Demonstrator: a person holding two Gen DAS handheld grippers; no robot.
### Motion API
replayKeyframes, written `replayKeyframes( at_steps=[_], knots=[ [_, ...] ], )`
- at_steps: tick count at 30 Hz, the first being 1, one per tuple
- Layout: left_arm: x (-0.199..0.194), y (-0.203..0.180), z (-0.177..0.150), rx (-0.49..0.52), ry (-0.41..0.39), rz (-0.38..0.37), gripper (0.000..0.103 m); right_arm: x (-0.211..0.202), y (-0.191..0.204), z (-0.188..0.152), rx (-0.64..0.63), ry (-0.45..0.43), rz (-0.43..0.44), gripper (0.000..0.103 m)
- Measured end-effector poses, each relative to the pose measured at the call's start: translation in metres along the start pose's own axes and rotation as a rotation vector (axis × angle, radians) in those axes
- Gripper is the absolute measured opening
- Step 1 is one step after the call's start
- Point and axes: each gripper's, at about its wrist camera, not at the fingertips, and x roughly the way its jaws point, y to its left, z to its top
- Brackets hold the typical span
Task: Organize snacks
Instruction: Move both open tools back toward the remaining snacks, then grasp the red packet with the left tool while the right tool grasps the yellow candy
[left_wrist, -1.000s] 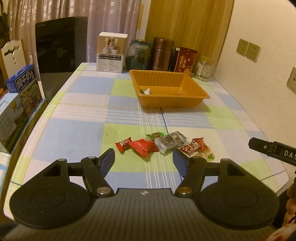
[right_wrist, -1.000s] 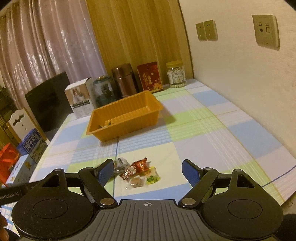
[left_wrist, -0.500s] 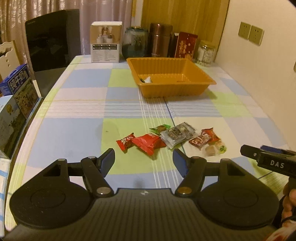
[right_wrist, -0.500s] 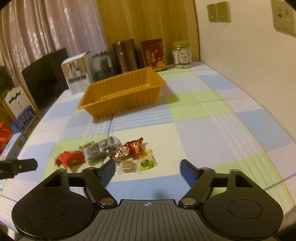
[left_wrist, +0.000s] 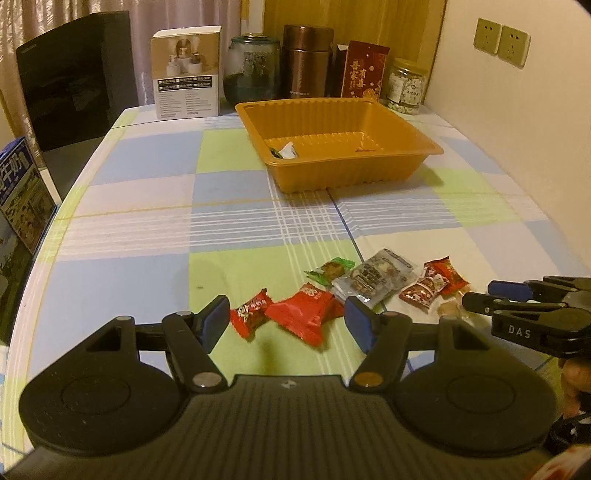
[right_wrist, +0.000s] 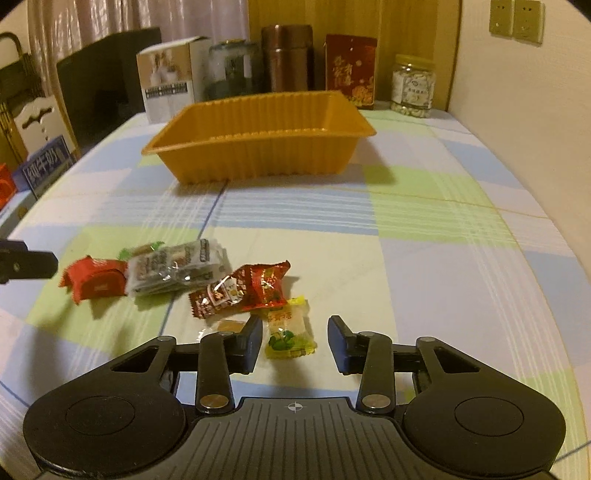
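Observation:
Several wrapped snacks lie in a loose row on the checked tablecloth. My left gripper (left_wrist: 286, 323) is open low over a red packet (left_wrist: 304, 312) and a small red candy (left_wrist: 251, 310). My right gripper (right_wrist: 297, 345) is open around a yellow candy (right_wrist: 288, 330); it also shows in the left wrist view (left_wrist: 517, 302). A grey packet (right_wrist: 177, 267), a green candy (left_wrist: 330, 269) and dark red candies (right_wrist: 243, 288) lie between. The orange tray (left_wrist: 343, 147) stands farther back with a small white wrapper (left_wrist: 288, 151) inside.
A white box (left_wrist: 186, 88), glass jar (left_wrist: 251, 70), brown canister (left_wrist: 306, 61), red box (left_wrist: 360, 72) and a jar of sweets (left_wrist: 406, 86) line the table's far edge. A wall runs along the right side. Blue cartons (left_wrist: 22, 195) stand beyond the left edge.
Both grippers have dropped and moved forward to the snacks. The right gripper's fingers have narrowed somewhat around the yellow candy. The snacks have not moved.

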Motion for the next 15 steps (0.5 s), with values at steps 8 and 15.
replayKeyframes(
  at_steps=[8, 15],
  knots=[
    [0.017, -0.003, 0.003, 0.077, 0.022, -0.012, 0.065, 0.013, 0.000, 0.000, -0.007, 0.019, -0.008, 0.032],
    [0.025, -0.009, 0.000, 0.202, 0.042, -0.022, 0.065, 0.007, 0.005, 0.004, 0.015, 0.009, -0.023, 0.028]
  ],
)
